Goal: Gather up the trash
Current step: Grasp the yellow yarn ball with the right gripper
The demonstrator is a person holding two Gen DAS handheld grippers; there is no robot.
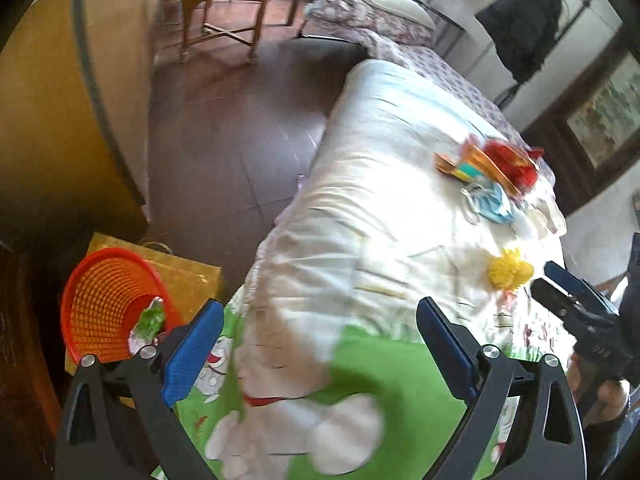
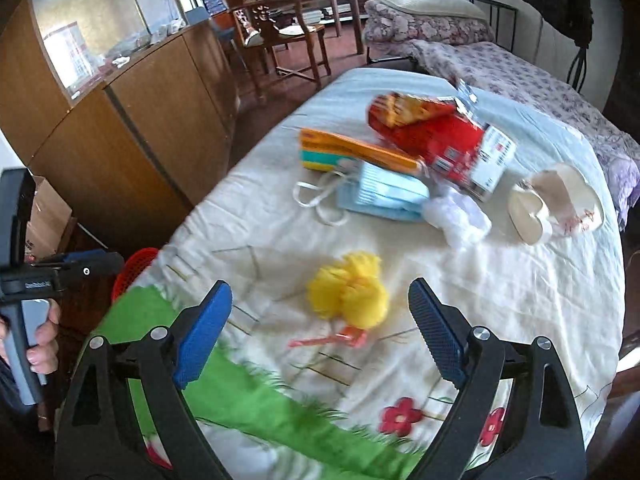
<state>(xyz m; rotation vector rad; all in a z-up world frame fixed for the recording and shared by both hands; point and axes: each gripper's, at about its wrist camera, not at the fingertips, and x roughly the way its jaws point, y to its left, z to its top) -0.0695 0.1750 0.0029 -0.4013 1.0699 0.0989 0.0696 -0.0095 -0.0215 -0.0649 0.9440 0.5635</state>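
You are at the bed (image 2: pixel 520 300), and it is the biggest thing here. A white cover with green grass and red flowers lies over it. All the trash sits on that cover.

Beside the bed's left edge, down on the floor, is the orange basket (image 1: pixel 100 304). It already has one green and white scrap (image 1: pixel 150 320) in it. That is where the trash goes.

Toward the bed's far end is a pile. The red snack bag (image 2: pixel 432 136) is the biggest piece. The orange flat box (image 2: pixel 352 152) lies against its left side. The blue face mask (image 2: pixel 384 196) lies just in front of those two, with its white loops spread out to the left. A white fluffy wad (image 2: pixel 456 216) touches the mask's right side. A crushed white cup (image 2: pixel 556 204) sits near the bed's right edge.

Closer to you, near the middle of the bed, is the yellow crumpled ball (image 2: pixel 352 292). A small pink strip (image 2: pixel 332 340) lies just in front of it.

Your right gripper (image 2: pixel 320 328) is wide open and holds nothing. The yellow ball sits just ahead of its tips, so that looks like the next thing to take. Come down with one pad on each side of it. It looks soft, so squeeze until it stays put.

Your left gripper (image 1: pixel 320 344) is wide open and empty too. It hangs over the near left edge of the bed, close to the basket.
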